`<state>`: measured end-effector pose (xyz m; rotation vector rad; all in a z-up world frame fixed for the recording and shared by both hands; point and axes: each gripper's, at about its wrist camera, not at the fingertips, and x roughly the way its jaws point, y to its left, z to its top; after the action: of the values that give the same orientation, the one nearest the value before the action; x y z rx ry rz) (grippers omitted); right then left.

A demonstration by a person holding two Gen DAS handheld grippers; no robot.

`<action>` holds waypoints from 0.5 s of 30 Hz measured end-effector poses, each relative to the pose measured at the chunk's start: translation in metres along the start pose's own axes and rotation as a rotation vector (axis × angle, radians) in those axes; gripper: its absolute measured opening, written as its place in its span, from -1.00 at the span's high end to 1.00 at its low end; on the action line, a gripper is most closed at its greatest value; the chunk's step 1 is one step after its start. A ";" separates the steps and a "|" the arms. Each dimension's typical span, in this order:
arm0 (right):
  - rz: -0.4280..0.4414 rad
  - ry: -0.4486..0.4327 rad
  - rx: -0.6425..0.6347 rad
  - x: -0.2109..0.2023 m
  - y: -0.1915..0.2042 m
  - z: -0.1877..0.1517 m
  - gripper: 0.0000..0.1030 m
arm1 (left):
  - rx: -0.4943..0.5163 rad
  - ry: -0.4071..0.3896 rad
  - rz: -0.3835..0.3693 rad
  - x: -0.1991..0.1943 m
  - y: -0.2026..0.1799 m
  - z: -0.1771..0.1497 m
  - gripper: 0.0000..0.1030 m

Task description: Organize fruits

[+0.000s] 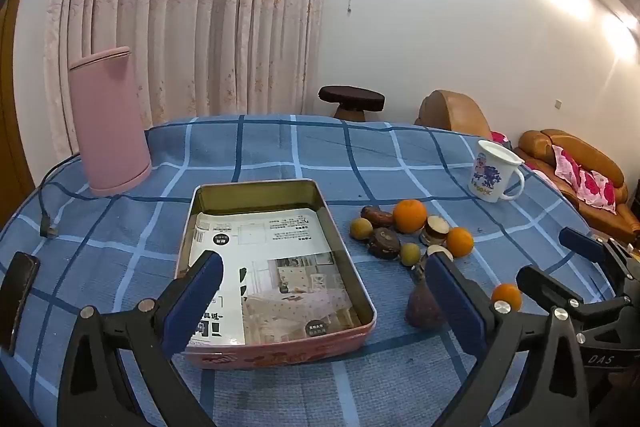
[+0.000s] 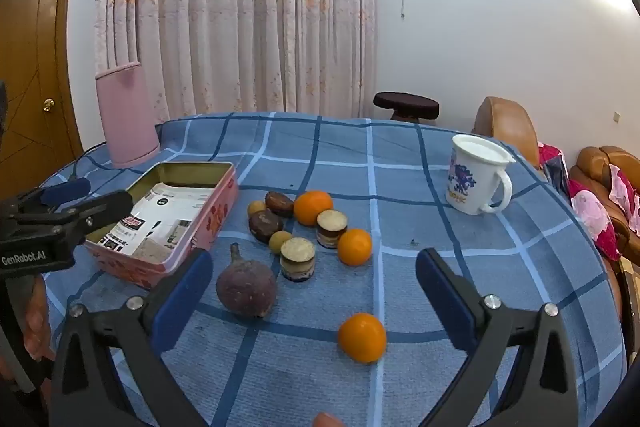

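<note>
A pink metal tin point(image 1: 362, 291) point(image 2: 224, 203) lined with printed paper lies on the blue checked table. To its right sits a cluster of fruit: oranges point(image 1: 409, 215) point(image 2: 313, 207), small yellow-green fruits point(image 1: 361, 228) point(image 2: 280, 241), dark brown fruits point(image 2: 266, 225), cut pieces point(image 2: 297, 259) and a purple pear-shaped fruit point(image 1: 422, 307) point(image 2: 247, 287). A lone orange point(image 2: 362, 337) point(image 1: 507, 297) lies nearest. My left gripper point(image 1: 324, 301) is open above the tin's near end. My right gripper point(image 2: 314, 295) is open, with the lone orange and purple fruit between its fingers' span.
A pink cylinder point(image 1: 110, 123) stands at the table's back left with a cable point(image 1: 46, 223). A white printed mug point(image 1: 494, 177) point(image 2: 476, 179) stands at the back right. A dark phone point(image 1: 18, 299) lies at the left edge. Sofas and a stool stand beyond.
</note>
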<state>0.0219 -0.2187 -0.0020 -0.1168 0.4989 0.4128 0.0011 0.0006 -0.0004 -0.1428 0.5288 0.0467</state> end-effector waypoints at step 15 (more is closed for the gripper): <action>0.002 0.024 0.004 0.005 -0.005 -0.009 -1.00 | 0.011 -0.005 0.013 0.002 -0.013 -0.007 -0.98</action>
<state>0.0241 -0.2233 -0.0121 -0.1174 0.5231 0.4124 0.0001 -0.0136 -0.0062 -0.1288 0.5252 0.0567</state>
